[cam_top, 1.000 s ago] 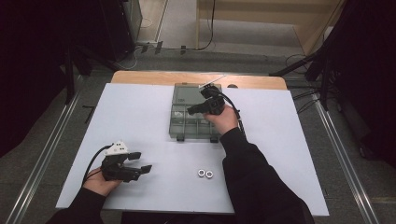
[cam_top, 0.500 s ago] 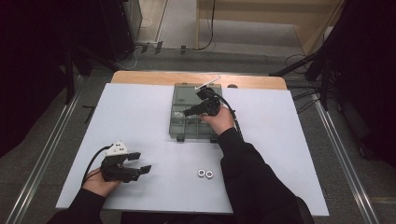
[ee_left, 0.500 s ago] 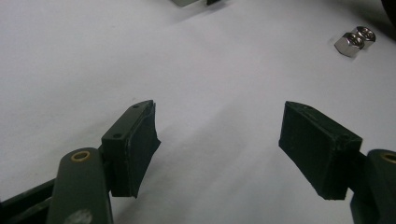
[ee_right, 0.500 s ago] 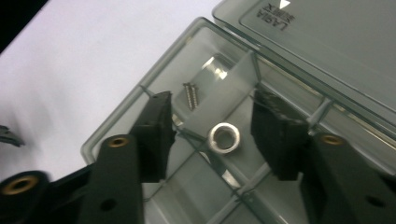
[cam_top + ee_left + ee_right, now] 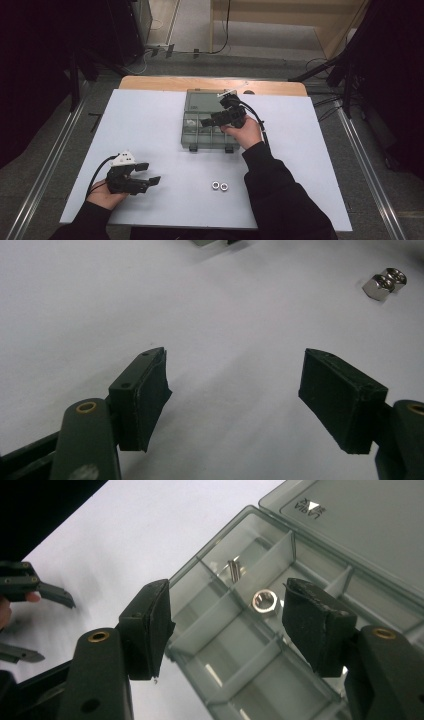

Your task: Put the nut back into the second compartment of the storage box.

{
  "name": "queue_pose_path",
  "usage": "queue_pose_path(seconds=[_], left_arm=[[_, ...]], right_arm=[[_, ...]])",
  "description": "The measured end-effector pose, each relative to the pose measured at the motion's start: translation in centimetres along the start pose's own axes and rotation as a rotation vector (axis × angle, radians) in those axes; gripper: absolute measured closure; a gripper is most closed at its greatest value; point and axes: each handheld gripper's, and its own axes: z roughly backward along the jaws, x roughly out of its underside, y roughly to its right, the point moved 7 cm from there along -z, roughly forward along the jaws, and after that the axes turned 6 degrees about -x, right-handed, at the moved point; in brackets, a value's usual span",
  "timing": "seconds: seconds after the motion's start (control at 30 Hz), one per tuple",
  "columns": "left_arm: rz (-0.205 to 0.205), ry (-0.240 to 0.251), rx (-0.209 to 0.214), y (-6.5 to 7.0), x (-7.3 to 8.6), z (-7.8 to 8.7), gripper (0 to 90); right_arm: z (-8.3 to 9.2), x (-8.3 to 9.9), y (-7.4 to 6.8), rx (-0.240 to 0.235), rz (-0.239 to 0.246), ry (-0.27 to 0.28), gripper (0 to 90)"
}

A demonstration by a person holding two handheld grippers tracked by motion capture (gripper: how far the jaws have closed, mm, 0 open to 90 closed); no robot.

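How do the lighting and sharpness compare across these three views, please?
High view: the white table is evenly lit while the surroundings are dark. Left gripper view: the two nuts are slightly soft and the fingers cast faint shadows. Right gripper view: glare streaks the clear organizer box; the nut inside stays sharp.

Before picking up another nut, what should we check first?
1. Right gripper empty: ok, jaws have just been opening, nothing between them.
2. Nut lying in a box compartment: ok.
3. Lid open: ok.
4. Two nuts left on the table: ok, side by side near the front edge.
5. Left gripper open and empty: ok.
6. Path from the box to those nuts free: ok, bare table between.
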Motion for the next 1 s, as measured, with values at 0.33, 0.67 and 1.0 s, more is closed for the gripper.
queue_pose_path(seconds=[0.33,0.67,1.0], left_arm=[[-0.008,0.001,-0.001,-0.2,-0.3,-0.1,27.2],[-0.009,-0.001,0.005,-0.3,-0.6,-0.4,27.2],[-0.014,-0.002,0.007,-0.4,-0.6,-0.5,27.2]], right_arm=[[1.3,2.3,-1.2,-0.007,0.018,-0.010,37.3],[1.8,4.3,-2.1,-0.033,0.030,-0.029,36.4],[1.4,5.5,-3.2,-0.053,0.058,-0.049,35.1]])
